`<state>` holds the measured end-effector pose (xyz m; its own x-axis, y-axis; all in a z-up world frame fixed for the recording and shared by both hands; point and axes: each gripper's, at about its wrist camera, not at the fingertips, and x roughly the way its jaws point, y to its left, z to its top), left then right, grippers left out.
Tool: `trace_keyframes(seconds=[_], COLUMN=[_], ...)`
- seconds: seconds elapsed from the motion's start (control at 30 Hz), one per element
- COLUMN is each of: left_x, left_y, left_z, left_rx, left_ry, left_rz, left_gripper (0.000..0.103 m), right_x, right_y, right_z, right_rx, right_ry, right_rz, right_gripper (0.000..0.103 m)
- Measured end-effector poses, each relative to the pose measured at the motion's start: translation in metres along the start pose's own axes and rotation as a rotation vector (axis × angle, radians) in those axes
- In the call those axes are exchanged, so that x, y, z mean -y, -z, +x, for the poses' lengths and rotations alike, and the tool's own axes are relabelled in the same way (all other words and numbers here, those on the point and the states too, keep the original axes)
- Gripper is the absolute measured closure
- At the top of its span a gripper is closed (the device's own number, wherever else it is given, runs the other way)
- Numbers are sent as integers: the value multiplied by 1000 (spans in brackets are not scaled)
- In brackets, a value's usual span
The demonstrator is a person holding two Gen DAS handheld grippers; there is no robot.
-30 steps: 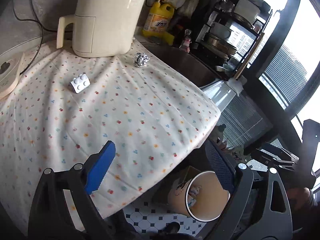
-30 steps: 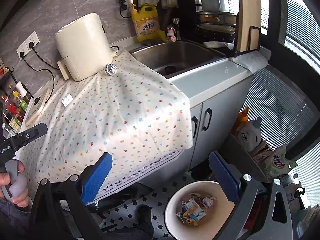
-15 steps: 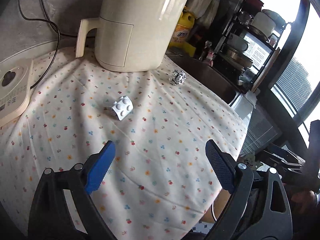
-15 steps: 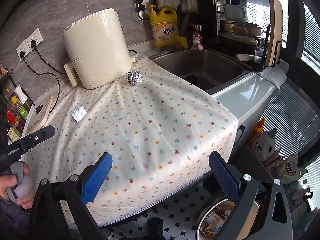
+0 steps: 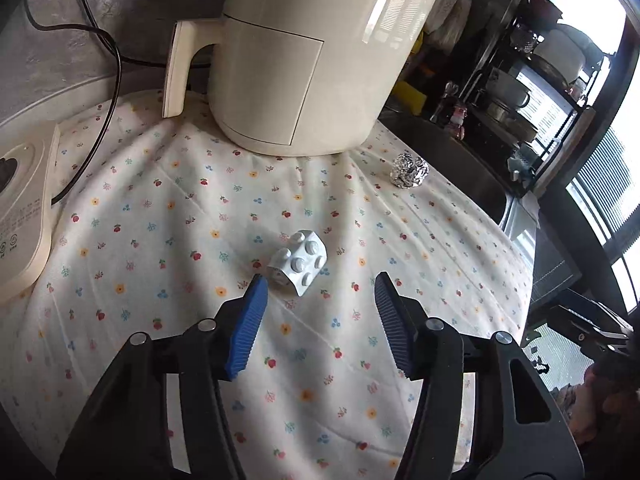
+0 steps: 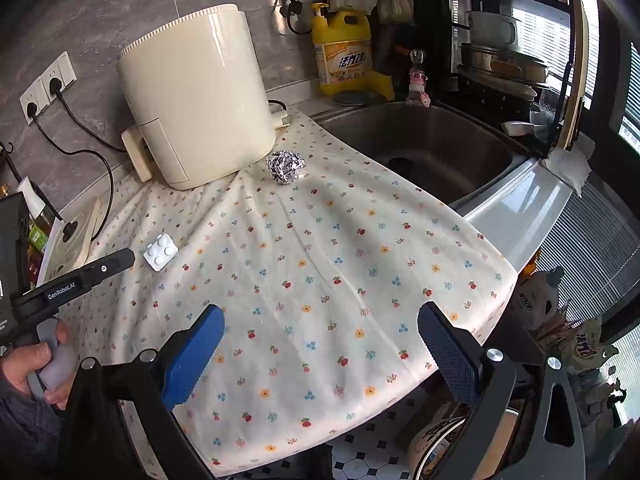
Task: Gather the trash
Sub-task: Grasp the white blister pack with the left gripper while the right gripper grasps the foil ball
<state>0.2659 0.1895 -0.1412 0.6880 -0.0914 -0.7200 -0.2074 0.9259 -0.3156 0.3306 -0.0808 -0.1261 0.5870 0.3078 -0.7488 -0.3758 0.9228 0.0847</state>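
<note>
A white pill blister pack (image 5: 298, 267) lies on the flowered cloth (image 5: 168, 216); it also shows in the right wrist view (image 6: 161, 252). A crumpled foil ball (image 5: 409, 170) lies beside the fryer near the sink, also in the right wrist view (image 6: 286, 167). My left gripper (image 5: 318, 290) is open and empty, its blue pads just short of the blister pack and to either side of it. My right gripper (image 6: 320, 330) is open and empty above the cloth's front edge. The paper trash bucket (image 6: 444, 440) stands on the floor below, mostly hidden.
A cream air fryer (image 5: 308, 52) stands at the back of the counter with cords behind it. A cream scale-like device (image 5: 20, 216) lies at the left. A steel sink (image 6: 424, 148), yellow detergent bottle (image 6: 344, 52) and dish rack (image 6: 512, 56) are to the right.
Both grippers moved up from the bucket and forward over the counter. My left gripper came close to the blister pack and its jaws narrowed somewhat. The bucket dropped almost out of view.
</note>
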Motion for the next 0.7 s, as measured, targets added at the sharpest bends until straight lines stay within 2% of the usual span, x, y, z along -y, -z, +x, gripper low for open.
trace_keyframes(seconds=[0.17,0.27,0.33,0.37,0.4,0.6,0.7], left_x=[-13,-18,-17,-16,-16,-37,-50], left_y=[-13,-15,-16,-17,-19,-33,-40], left_z=[26,48,53,55,54,38,32], left_rx=[-26,-77,-76,-95,-91,-19,6], left_ry=[-15,-21,-22,8,16,4,-4], left_rz=[4,17,41,51,57,-2,-23], left_gripper=[50,51,64,73,77,77,77], right_x=[-8,-13,-18,-21,-25,-53,-62], right_y=[-14,-20,-27,-31,-35,-61,-75], right_z=[13,25,34,40,45,77,93], right_rx=[-1,-17,-29,-36,-42,-62,-62], right_ry=[21,32,32,32,30,12,4], right_rz=[6,15,18,15,8,-68,-87], right_gripper=[8,8,8,8,8,8,12])
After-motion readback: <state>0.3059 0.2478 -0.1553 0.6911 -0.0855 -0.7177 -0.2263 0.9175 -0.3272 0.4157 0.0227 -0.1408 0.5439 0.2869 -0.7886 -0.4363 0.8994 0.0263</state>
